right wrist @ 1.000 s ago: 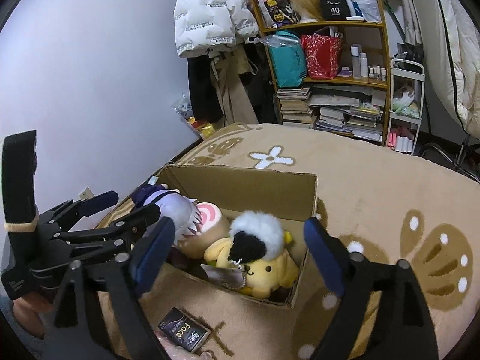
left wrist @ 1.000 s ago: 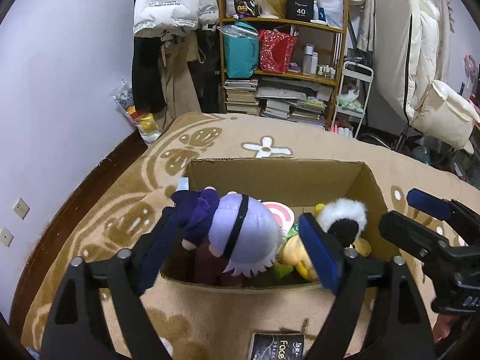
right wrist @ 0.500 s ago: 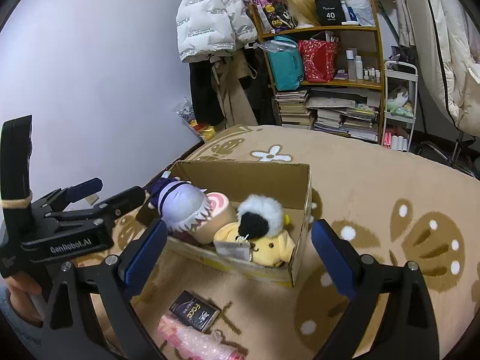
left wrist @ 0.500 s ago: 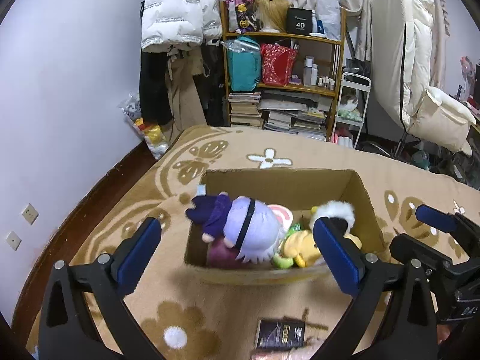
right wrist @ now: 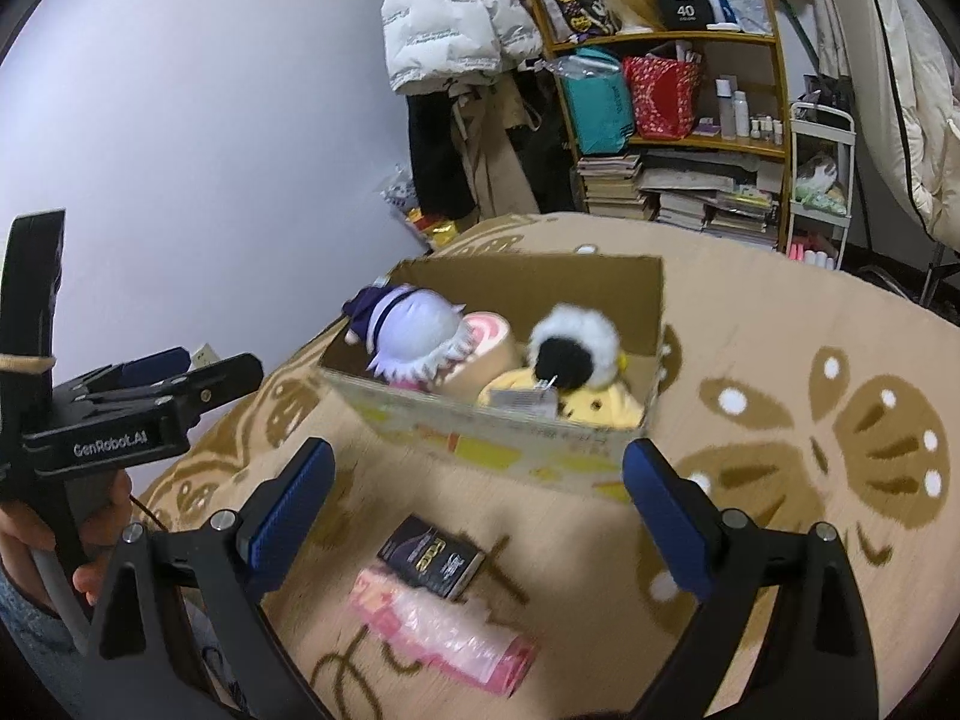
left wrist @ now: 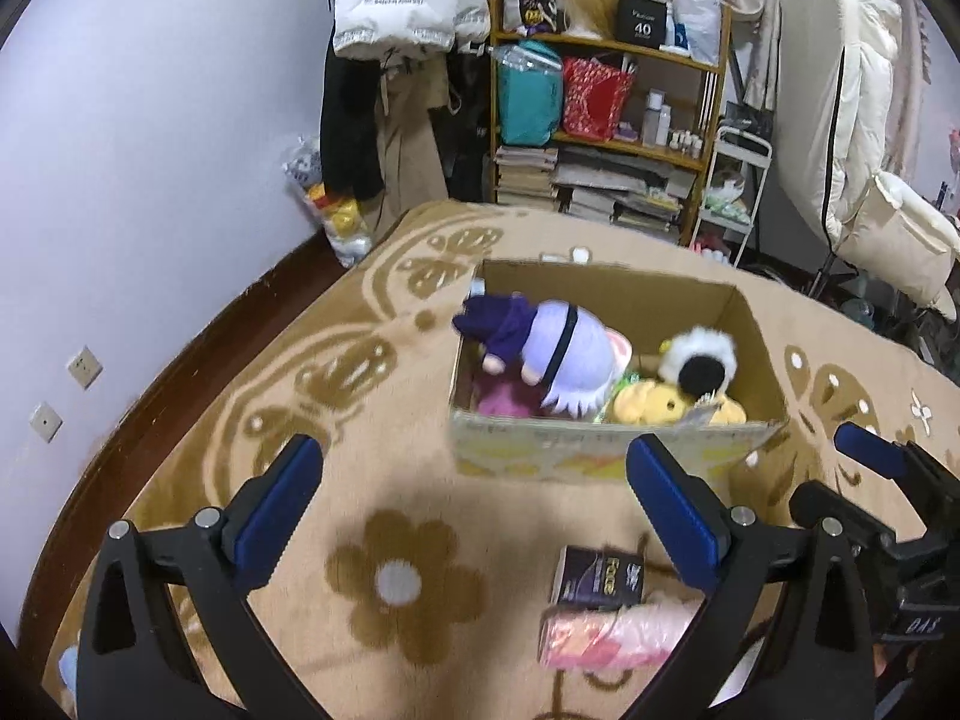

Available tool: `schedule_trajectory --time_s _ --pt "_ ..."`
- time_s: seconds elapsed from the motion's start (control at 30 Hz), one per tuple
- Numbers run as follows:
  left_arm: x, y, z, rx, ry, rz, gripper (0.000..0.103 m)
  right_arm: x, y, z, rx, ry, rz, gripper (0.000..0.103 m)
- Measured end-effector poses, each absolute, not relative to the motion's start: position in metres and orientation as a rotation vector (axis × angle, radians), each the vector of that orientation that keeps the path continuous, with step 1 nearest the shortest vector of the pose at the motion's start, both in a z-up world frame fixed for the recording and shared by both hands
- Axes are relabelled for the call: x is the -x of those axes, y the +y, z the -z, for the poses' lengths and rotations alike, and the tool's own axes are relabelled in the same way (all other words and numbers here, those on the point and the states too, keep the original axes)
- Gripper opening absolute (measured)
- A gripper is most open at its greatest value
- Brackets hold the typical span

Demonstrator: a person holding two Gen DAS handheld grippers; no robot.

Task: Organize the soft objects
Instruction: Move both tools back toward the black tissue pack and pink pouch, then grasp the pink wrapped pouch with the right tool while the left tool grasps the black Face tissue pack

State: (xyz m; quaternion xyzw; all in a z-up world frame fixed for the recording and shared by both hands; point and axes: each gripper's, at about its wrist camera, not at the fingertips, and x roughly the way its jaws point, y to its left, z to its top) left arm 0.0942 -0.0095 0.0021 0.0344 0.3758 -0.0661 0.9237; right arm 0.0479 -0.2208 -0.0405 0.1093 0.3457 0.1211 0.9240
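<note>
An open cardboard box stands on the patterned rug. It holds a lavender-haired plush doll, a pink swirl roll plush, and a yellow plush with a black-and-white fluffy head. My left gripper is open and empty, held back from the box's near wall. My right gripper is open and empty, also short of the box. The left gripper also shows at the left of the right wrist view.
On the rug in front of the box lie a dark "Face" package and a pink plastic-wrapped pack. A cluttered bookshelf, hanging coats and a folded white mattress line the far wall.
Both grippers have pulled back from the box and risen. The lavender doll now lies in the box, free of the left gripper. The package and pink pack have come into view.
</note>
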Motion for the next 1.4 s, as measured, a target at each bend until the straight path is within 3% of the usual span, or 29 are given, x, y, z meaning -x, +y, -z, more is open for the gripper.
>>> schedule_trajectory --time_s 1.0,1.4 --pt "-0.098 -0.01 0.087 -0.052 1.138 0.154 0.101 -0.048 -0.163 0.141 -0.123 1.01 -0.349 0.101" --pt "-0.103 -0.017 0.106 -0.083 1.207 0.159 0.101 -0.06 -0.144 0.184 0.001 1.147 -0.371 0.101"
